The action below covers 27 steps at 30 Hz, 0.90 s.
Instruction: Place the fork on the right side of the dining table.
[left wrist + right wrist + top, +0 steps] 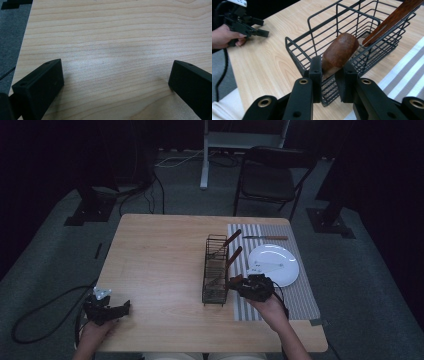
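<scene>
wood-grain surface (pixel 160 270) carries a black wire basket (pixel 215 270) near its middle, standing just beside the left edge of a grey striped mat (pixel 295 295); on the mat lies a white plate (pixel 280 257), and beyond the plate a knife (pixel 265 238) with a wooden handle lies flat near the far edge; two wooden-handled utensils (pixel 233 255) lean out of the basket toward the mat; the right gripper (pixel 331 75) sits at the basket's near right corner, its jaws pressed onto a rounded brown wooden handle (pixel 340 51) that rises between them against the basket's rim; another wooden handle (pixel 392 20) slants across the basket farther back in the right gripper view; the left gripper (pixel 120 307) is held over the near left corner of the surface, well apart from the basket, its jaws spread wide with bare wood between them in the left gripper view; a dark chair (pixel 270 175) stands on the carpet beyond the surface.
</scene>
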### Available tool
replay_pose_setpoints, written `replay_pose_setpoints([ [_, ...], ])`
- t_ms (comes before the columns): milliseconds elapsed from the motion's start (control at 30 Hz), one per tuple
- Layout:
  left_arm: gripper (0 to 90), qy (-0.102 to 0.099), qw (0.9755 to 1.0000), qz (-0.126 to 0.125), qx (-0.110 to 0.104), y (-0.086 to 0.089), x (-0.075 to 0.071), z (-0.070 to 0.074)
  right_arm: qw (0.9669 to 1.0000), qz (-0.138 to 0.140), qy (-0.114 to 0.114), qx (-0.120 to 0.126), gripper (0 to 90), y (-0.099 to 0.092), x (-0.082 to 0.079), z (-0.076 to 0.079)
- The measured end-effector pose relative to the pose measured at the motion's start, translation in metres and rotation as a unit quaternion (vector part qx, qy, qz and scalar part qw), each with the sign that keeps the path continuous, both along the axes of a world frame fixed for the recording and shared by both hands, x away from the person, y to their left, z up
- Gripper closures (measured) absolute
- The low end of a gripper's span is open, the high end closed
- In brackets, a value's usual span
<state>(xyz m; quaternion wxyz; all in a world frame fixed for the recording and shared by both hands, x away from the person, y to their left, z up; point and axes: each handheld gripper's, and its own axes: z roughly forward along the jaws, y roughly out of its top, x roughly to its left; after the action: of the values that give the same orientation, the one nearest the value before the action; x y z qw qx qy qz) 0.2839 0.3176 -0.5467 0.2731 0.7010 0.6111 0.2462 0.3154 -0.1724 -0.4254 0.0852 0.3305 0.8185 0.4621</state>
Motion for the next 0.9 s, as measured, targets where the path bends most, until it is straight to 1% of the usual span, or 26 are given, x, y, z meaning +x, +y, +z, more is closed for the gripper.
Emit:
replay_pose_setpoints([
  [200,0.2,0.000,1.0000,0.000,0.000,0.000,0.000,0.000,1.0000,0.000,-0.008,-0.004,76.5,0.000,-0.001,0.003],
  [367,0.2,0.000,1.0000,0.000,0.000,0.000,0.000,0.000,0.9998,-0.007,-0.021,0.005,76.7,-0.005,-0.003,0.012],
  [467,0.2,0.000,1.0000,0.000,0.000,0.000,0.000,0.000,0.9995,-0.009,-0.029,0.011,76.8,-0.008,-0.005,0.020],
  [633,0.3,0.000,1.0000,0.000,0.000,0.000,0.000,0.000,0.9986,-0.015,-0.046,0.023,76.8,-0.019,-0.012,0.037],
  [900,0.2,0.000,1.0000,0.000,0.000,0.000,0.000,0.000,0.9959,-0.029,-0.077,0.037,76.9,-0.038,-0.026,0.065],
])
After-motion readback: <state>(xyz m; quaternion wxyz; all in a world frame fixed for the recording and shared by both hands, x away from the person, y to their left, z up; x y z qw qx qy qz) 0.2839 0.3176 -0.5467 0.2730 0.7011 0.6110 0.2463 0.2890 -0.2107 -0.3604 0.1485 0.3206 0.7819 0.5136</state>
